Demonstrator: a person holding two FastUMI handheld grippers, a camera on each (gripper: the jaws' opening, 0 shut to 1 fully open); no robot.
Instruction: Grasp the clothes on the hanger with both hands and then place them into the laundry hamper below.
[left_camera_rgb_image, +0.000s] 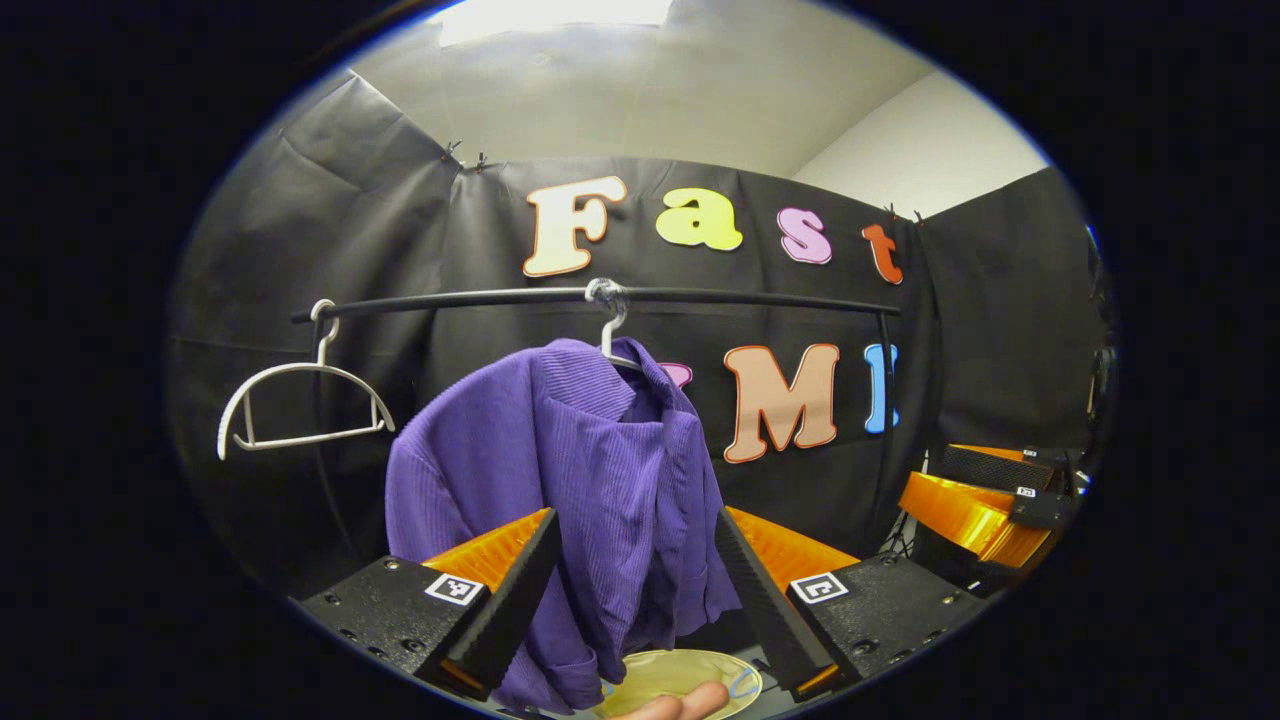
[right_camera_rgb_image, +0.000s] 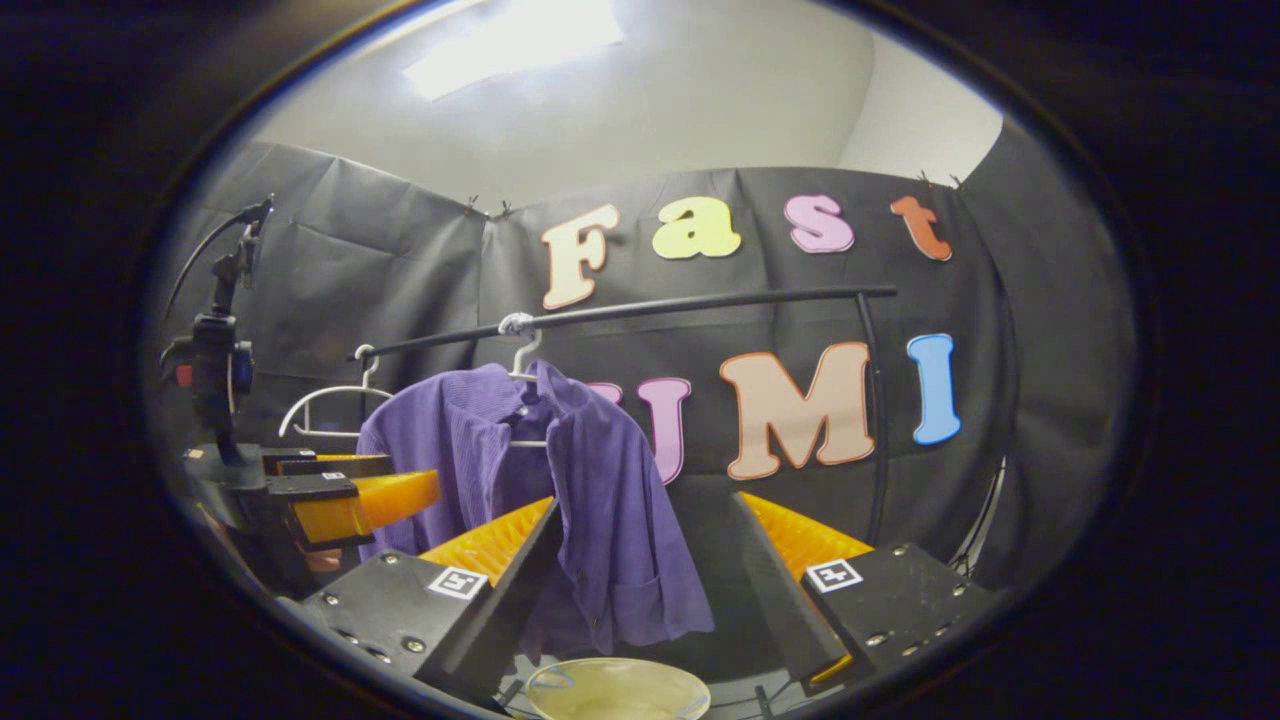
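Observation:
A purple corduroy shirt (left_camera_rgb_image: 600, 470) (right_camera_rgb_image: 590, 500) hangs on a white hanger (left_camera_rgb_image: 612, 335) (right_camera_rgb_image: 522, 358) from the black rail (left_camera_rgb_image: 740, 297) (right_camera_rgb_image: 700, 303). My left gripper (left_camera_rgb_image: 635, 520) is open, its fingers spread either side of the shirt's lower half and short of the cloth. My right gripper (right_camera_rgb_image: 648, 505) is open too, with the shirt's right edge before its left finger. Below the shirt sits the pale laundry hamper (left_camera_rgb_image: 690, 672) (right_camera_rgb_image: 615, 690). Each gripper shows in the other's view: the right gripper (left_camera_rgb_image: 975, 510) at the far right, the left gripper (right_camera_rgb_image: 365, 500) at the left.
An empty white hanger (left_camera_rgb_image: 300, 400) (right_camera_rgb_image: 325, 400) hangs at the rail's left end. The rail's upright post (right_camera_rgb_image: 875, 420) stands to the right. A person's fingertips (left_camera_rgb_image: 680, 704) show over the hamper's rim. A camera on a stand (right_camera_rgb_image: 215, 370) is at the far left.

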